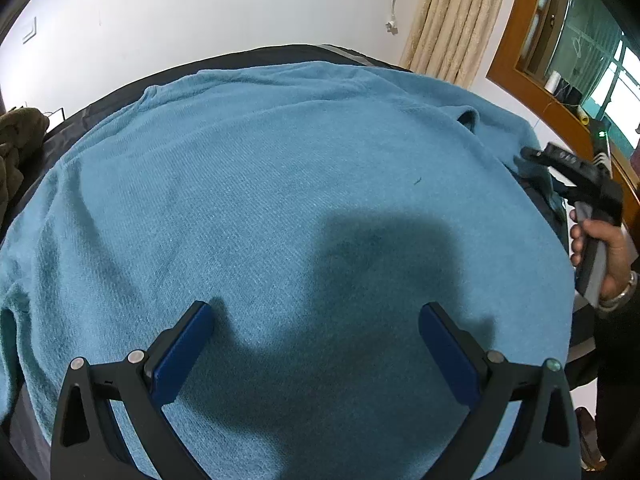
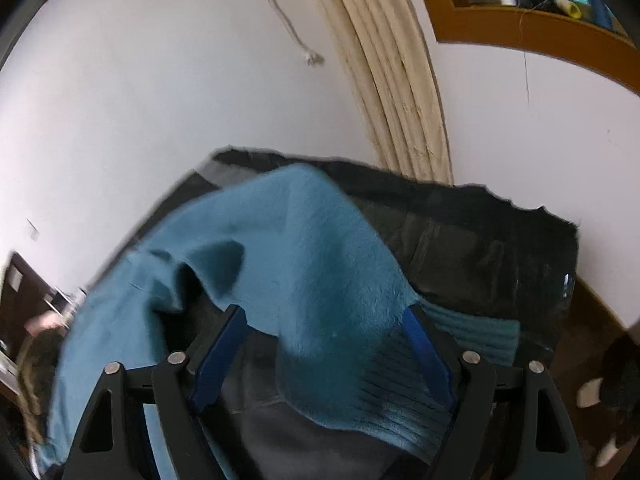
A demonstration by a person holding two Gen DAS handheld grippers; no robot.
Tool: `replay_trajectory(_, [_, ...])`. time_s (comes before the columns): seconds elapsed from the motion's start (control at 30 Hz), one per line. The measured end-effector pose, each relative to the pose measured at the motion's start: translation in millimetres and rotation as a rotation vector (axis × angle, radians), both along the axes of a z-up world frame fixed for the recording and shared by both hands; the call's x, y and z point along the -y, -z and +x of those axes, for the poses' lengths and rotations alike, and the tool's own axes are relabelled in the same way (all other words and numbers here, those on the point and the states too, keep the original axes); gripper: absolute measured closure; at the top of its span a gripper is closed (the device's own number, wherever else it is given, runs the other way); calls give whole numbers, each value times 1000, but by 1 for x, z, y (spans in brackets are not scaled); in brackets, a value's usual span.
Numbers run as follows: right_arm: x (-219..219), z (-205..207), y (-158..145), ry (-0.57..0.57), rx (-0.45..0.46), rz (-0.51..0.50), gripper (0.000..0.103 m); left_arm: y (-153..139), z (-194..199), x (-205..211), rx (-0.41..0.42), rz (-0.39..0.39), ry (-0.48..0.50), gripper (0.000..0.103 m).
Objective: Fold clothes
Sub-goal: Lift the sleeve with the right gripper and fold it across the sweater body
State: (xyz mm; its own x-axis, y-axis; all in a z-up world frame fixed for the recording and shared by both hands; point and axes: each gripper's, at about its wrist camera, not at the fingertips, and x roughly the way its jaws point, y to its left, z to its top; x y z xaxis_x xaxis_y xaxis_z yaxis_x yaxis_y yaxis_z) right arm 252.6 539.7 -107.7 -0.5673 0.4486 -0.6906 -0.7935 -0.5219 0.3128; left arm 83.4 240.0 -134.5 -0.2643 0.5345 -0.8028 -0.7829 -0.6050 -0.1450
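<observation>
One blue sweater [image 1: 280, 200] lies spread flat on the dark tabletop [image 2: 480, 240].
Its fuzzy knit body is laid out smooth, maybe so it folds neatly. The left claw [image 1: 316, 344] hangs wide open above it, holding nothing. The right claw [image 2: 328, 344] is open too, with a soft sleeve and its ribbed cuff draped between the fingers.

Daylight is coming from the window [image 1: 608, 80]; a shadow is falling across the sweater [image 1: 280, 184]. Fisheye edges are bending, and the right view is blurring.
</observation>
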Motion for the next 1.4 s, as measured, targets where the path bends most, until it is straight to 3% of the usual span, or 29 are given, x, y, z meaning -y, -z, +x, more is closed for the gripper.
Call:
replay_trajectory(0.07, [2,-4,2,-6,49,37,25,0,-1,0,4,4,-1,0])
replay_trajectory(0.1, [1,-4,2,-5,59,41,32,-1,-1,0,7,7,-2,0])
replay_trajectory(0.2, [-10,2,3,23,90,46,72,-2,-3,2,25,20,-4,0])
replay_trajectory(0.23, [-15,5,3,28,81,31,79,-2,-4,3,34,25,-6,0])
replay_trajectory(0.33, [-26,12,-6,42,40,14,88,-5,-9,7,71,50,-14,0])
replay_trajectory(0.5, [-5,2,-73,20,-75,185,88,-16,-13,14,52,78,-39,0])
replay_trajectory(0.6, [23,-20,-108,-49,-114,297,89,-21,-19,21,47,99,-70,0])
replay_trajectory(0.73, [66,-61,-130,-202,-154,353,89,-21,-33,35,102,150,-124,0])
replay_trajectory(1.0, [158,-110,-114,-492,-129,316,88,-23,-53,57,95,169,-255,0])
replay_trajectory(1.27, [198,-123,-56,-788,-111,127,85,-22,-72,80,110,190,-359,0])
replay_trajectory(1.37, [202,-110,-44,-838,-123,96,79,-21,-69,76,105,181,-344,0])
replay_trajectory(1.4, [202,-104,-43,-853,-128,87,72,-21,-68,74,100,176,-338,0])
